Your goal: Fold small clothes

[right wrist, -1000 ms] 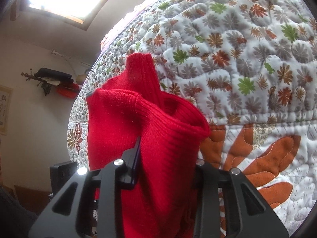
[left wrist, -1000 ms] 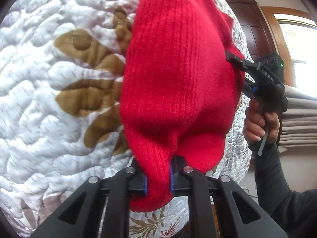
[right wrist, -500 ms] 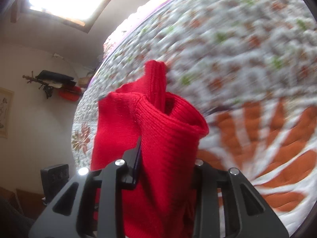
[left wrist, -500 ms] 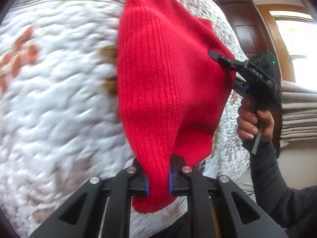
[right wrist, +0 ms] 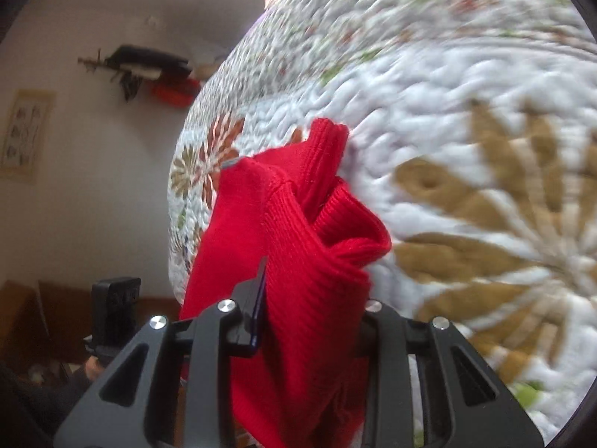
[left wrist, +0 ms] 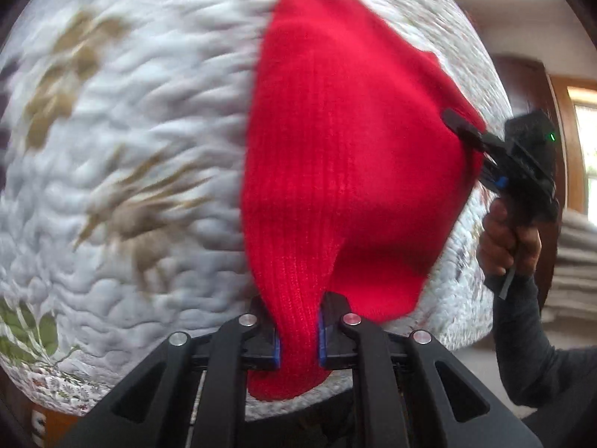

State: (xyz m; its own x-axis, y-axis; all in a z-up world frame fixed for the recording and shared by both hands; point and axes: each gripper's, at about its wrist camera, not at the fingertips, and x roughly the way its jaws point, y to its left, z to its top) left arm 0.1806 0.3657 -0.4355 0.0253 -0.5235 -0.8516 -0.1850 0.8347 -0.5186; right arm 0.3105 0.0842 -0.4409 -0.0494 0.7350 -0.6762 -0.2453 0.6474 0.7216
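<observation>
Both tongs are biting into one red knit garment (left wrist: 347, 171), and we are holding it up in the air between them, above a quilted bedspread (left wrist: 123, 156). Our left gripper (left wrist: 298, 330) is pinching a narrow, rounded end of the knit between its blue-lined pads, with a stub of wool bulging out below the black fingers. Our right gripper (right wrist: 309, 321) is clamping a thicker bunch of the same fabric, so the knit is filling the gap between its fingers and hiding the right-hand one.

We are looking at a fine ribbed weave, the ridges running lengthwise along the garment, the colour a flat bright red. From the left wrist view it is hanging as a broad, smooth panel that narrows toward our left tongs; the right gripper (left wrist: 481, 145) is gripping its far edge there, with a hand (left wrist: 507, 239) in a dark sleeve around the black handle. From the right wrist view the cloth is folding into soft, deep pleats, and a ribbed cuff or hem is standing up at the top.

The bedspread is looking puffy and white, stitched in wavy lines, with tan leaf shapes and small rust and green flowers, all smeared by motion blur.
</observation>
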